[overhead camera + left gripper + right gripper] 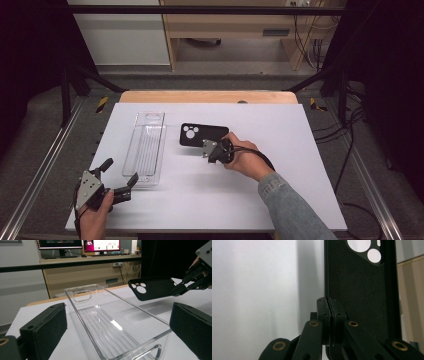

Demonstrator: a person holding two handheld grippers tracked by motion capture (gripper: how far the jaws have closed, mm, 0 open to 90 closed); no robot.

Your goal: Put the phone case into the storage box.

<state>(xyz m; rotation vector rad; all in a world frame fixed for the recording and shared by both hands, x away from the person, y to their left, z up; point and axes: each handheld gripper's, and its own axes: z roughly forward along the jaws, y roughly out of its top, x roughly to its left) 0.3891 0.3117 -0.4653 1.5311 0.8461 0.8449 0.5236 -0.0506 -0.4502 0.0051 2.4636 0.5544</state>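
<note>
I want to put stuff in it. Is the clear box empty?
Empty: the clear box shows just its ribbed bottom.

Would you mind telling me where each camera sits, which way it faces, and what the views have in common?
High view: above the person's side, looking forward and down on the white table; both forearms, left gripper, right gripper.
Left gripper view: rides the left gripper, looking between its open jaws over the clear tray.
Right gripper view: rides the right gripper, looking along jaws shut on the black phone case.
Shared: all three show the phone case; the high and left gripper views share the tray.
</note>
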